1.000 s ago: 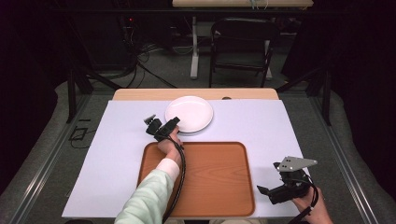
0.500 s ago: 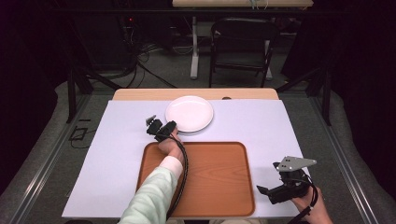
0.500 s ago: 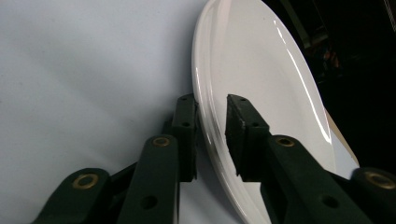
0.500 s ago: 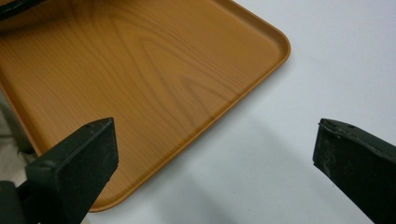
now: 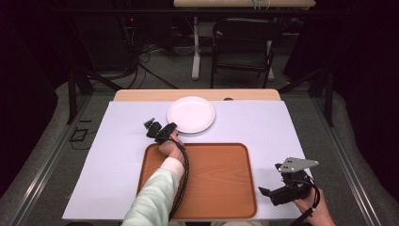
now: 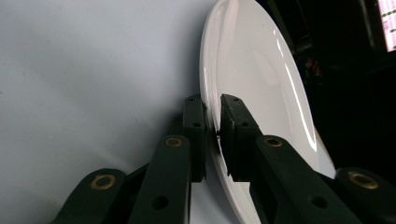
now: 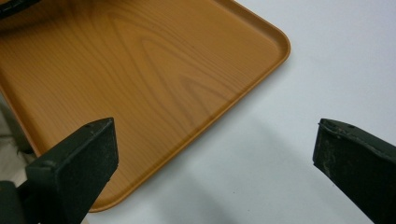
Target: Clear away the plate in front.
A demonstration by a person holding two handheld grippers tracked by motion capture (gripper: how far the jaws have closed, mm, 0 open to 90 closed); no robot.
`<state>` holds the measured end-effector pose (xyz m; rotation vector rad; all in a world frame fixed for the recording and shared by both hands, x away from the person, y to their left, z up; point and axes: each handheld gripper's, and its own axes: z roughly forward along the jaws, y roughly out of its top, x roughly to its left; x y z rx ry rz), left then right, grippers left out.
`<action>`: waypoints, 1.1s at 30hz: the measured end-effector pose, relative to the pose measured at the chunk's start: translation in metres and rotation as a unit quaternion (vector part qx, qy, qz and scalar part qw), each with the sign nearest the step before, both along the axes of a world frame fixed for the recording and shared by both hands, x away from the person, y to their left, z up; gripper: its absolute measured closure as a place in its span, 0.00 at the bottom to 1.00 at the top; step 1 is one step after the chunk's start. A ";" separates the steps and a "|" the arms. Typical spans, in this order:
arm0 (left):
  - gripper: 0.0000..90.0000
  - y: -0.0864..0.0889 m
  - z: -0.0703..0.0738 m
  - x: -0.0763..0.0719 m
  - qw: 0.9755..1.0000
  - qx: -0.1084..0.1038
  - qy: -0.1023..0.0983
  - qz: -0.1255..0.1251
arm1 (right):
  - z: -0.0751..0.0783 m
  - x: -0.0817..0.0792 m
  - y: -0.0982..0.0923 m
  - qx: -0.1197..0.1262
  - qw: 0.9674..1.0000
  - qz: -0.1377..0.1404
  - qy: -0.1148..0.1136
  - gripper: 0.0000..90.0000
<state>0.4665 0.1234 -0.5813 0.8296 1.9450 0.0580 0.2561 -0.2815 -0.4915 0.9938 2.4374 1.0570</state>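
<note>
A: My left gripper [image 5: 162,132], just off the tray [image 5: 221,188] far edge: black body, black cable along a pale mint sleeve [image 5: 153,200] with a white cuff.

B: Jaws?

A: Matte black links, brass-ringed pivots, small screw holes. My right gripper [image 5: 282,190], beside the tray's right edge: black, grey three-cornered plate on top, worn flat pads.

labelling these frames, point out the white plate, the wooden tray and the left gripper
white plate [image 5: 193,113], high view, centre of its face
wooden tray [image 5: 214,174], high view, bare floor
left gripper [image 6: 212,122], left gripper view, between fingertips, at plate rim
</note>
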 end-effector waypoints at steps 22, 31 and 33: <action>0.90 0.002 0.002 0.005 1.000 -0.001 0.009 -0.018 | -0.001 0.001 0.000 0.000 1.000 0.000 0.002 0.00; 0.97 0.008 0.015 0.004 0.998 -0.027 -0.034 -0.039 | -0.001 0.002 0.001 0.000 1.000 -0.001 0.006 0.00; 0.97 0.011 0.014 0.003 0.998 -0.035 -0.033 -0.040 | -0.001 0.002 0.001 0.001 1.000 -0.002 0.007 0.00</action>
